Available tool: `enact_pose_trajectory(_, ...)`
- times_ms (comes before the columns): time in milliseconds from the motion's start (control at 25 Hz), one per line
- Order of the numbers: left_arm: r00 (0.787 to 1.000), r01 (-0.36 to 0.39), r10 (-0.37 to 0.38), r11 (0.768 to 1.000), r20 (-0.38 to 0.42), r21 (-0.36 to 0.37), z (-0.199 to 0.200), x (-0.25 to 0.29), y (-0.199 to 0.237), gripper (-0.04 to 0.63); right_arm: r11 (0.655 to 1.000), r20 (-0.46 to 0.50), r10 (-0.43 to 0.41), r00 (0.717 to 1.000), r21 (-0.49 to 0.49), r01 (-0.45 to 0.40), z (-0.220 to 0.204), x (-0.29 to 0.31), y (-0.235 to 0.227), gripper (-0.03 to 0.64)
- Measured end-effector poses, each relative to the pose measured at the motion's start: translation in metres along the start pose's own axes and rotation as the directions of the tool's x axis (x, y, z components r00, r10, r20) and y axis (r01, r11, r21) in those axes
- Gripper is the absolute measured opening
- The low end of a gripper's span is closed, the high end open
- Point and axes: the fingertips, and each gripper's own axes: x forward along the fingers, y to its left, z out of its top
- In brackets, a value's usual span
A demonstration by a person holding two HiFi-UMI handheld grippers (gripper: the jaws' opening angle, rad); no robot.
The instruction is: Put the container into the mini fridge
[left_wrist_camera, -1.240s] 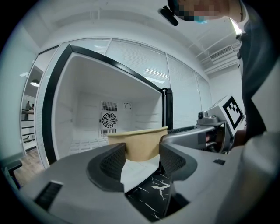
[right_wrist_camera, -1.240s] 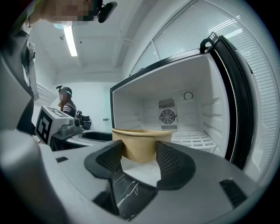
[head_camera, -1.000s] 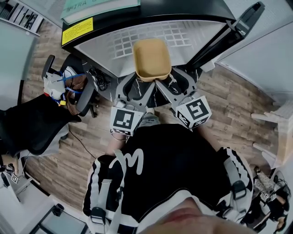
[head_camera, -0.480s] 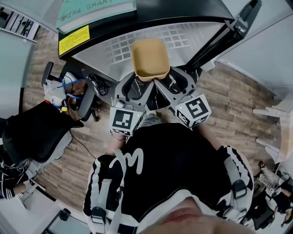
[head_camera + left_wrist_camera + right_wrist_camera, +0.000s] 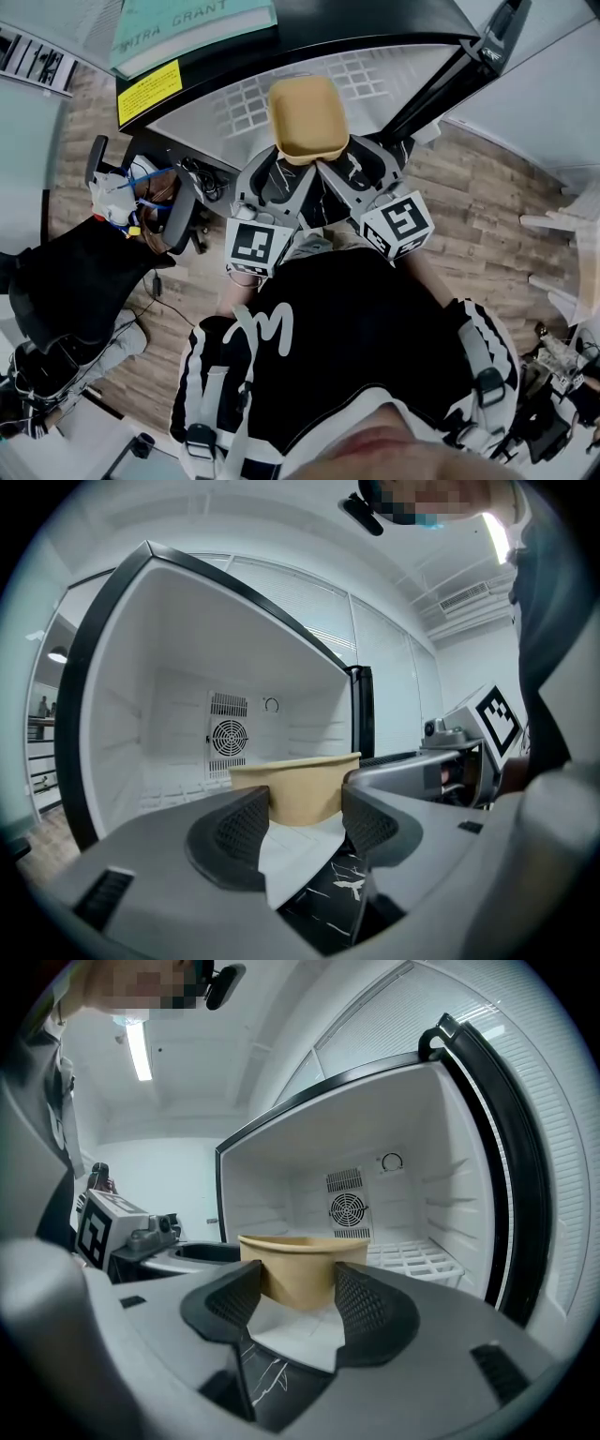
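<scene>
the tan container [image 5: 307, 117] is held up in the air by both grippers at the mouth of the open mini fridge [image 5: 202, 103], its open top up. in the head view it lies over the white wire shelf [image 5: 239, 89] at the front of the cabinet. the left gripper [image 5: 284, 171] grips it from its 7 o'clock and the right gripper [image 5: 345, 167] from its 5 o'clock.

in the left gripper view the left gripper [image 5: 302, 819] has its jaws partly apart and closed on the near lower part of the container [image 5: 295, 787]. the fan grille [image 5: 229, 734] on the fridge's back wall shows at 11 o'clock behind it. in the right gripper view the right gripper [image 5: 295, 1302] clamps the container [image 5: 300, 1269] the same way, with the fan grille [image 5: 348, 1208] at 12 o'clock and the wire shelf [image 5: 412, 1258] at 3 o'clock.

against the frames a second and half a second ago, the container sits a touch higher in the head view, slightly further over the shelf, and both grips are unchanged. the yellow label [image 5: 150, 92] on the fridge's edge has slid toward 9 o'clock, and more of the teal book [image 5: 192, 26] on top shows. the door [image 5: 473, 61] stays swung open at 2 o'clock.
</scene>
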Motion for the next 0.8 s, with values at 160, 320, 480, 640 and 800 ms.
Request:
enact_pose_trajectory(160,1.000,0.011,-0.011,1.000,0.001,-0.004,-0.001,0.002,0.001,0.249,1.000,0.000,-0.013,1.000,0.007,0.013,0.000,0.001,-0.001,0.255)
enact_pose_trajectory(320,1.000,0.008,-0.009,1.000,-0.013,-0.011,-0.003,0.003,0.002,0.249,1.000,0.003,-0.011,1.000,0.011,0.011,0.001,0.001,-0.003,0.255)
enact_pose_trajectory(480,1.000,0.005,-0.005,1.000,-0.003,-0.004,0.001,0.006,0.003,0.249,1.000,0.002,0.001,1.000,0.023,-0.001,0.001,0.003,-0.005,0.255)
enact_pose_trajectory(640,0.999,-0.018,0.018,1.000,-0.029,-0.017,-0.003,0.009,0.004,0.249,0.999,-0.001,0.023,1.000,0.031,-0.023,0.004,0.005,-0.011,0.255)
enact_pose_trajectory(800,0.999,-0.036,0.036,0.999,-0.022,-0.025,-0.002,0.014,0.001,0.249,0.998,-0.016,0.052,0.998,0.020,-0.052,0.003,0.004,-0.017,0.255)
